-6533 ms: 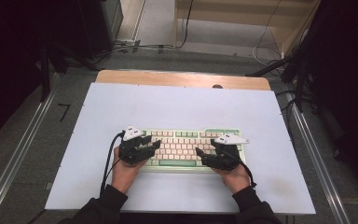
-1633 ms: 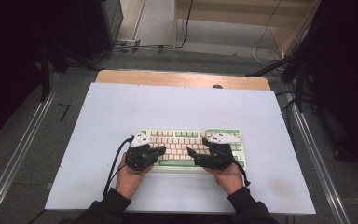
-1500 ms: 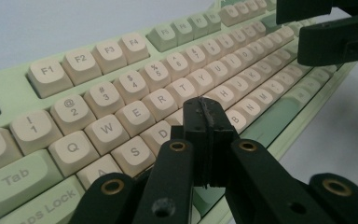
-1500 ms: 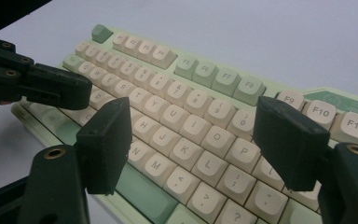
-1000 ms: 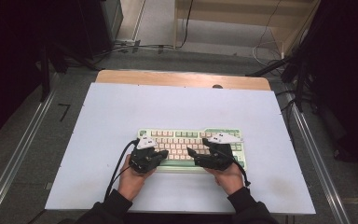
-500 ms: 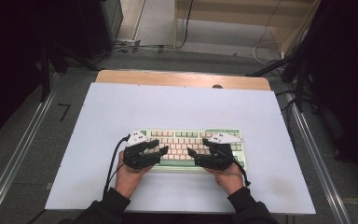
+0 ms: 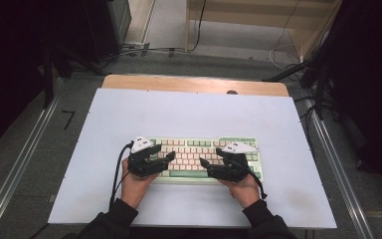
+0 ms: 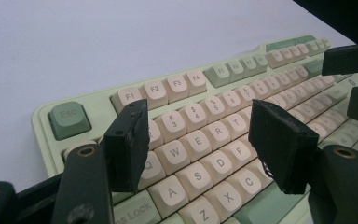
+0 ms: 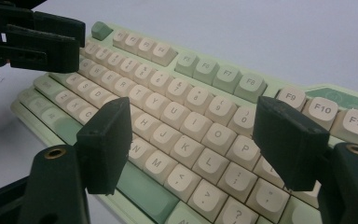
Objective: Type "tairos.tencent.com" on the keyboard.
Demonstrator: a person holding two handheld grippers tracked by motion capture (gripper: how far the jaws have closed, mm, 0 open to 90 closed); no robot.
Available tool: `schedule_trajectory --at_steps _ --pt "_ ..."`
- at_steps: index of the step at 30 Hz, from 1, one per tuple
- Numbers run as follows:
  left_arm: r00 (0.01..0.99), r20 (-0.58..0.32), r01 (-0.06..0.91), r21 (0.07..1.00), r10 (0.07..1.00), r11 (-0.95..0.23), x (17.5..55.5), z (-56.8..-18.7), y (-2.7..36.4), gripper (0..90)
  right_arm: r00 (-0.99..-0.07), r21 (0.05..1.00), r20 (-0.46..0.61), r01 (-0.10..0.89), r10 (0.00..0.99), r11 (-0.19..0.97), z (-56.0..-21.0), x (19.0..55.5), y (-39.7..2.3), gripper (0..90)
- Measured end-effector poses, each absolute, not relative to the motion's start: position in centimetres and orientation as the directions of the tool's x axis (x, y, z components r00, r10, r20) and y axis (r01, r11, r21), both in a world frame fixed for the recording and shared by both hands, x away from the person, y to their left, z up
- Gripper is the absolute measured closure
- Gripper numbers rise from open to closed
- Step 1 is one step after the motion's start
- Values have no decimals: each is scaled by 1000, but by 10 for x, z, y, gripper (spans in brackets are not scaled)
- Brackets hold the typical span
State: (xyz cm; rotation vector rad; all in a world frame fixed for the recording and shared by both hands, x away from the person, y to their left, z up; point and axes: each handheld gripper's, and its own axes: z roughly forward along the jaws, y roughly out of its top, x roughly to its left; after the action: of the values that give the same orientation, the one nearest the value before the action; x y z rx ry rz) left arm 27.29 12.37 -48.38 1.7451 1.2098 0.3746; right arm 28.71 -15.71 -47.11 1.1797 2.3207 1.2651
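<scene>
A pale green keyboard (image 7: pixel 199 144) with cream keys lies on the white tabletop (image 7: pixel 194 112), near the front. My left gripper (image 7: pixel 164 152) hovers over its left end. In the left gripper view its jaws (image 8: pixel 203 140) have just been opening and stand open above the W, E, D and F keys (image 8: pixel 207 142), with nothing between them. Over the right half of the keyboard (image 9: pixel 191 116) my right gripper (image 7: pixel 210 156) is open too. Its jaws (image 9: pixel 196 142) frame the J, K, L and O keys, gripping nothing. Each gripper camera catches the other gripper farther off (image 8: pixel 354 79) (image 9: pixel 32 35).
A wooden strip (image 7: pixel 194 83) runs along the far edge of the white top. Metal rails (image 7: pixel 25 164) (image 7: pixel 335 164) flank the table. Cables lie on the floor beyond. A black cable (image 7: pixel 117 174) trails from the left gripper.
The left gripper's jaws went from shut to open and it shifted slightly left over the keyboard. The right gripper has not moved.
</scene>
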Motion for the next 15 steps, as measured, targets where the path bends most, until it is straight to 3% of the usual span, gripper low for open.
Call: schedule_trajectory --at_steps 9,12,15 --pt "461 -248 570 819 852 -70 276 -486 124 434 -642 790 153 536 751 298 -471 287 -157 268" --pt "465 -250 565 822 849 -68 277 -486 124 543 -642 789 154 537 751 298 -472 287 -156 268" --pt "480 -256 566 821 839 -74 278 -488 121 711 -642 789 154 537 751 297 -471 287 -157 268"
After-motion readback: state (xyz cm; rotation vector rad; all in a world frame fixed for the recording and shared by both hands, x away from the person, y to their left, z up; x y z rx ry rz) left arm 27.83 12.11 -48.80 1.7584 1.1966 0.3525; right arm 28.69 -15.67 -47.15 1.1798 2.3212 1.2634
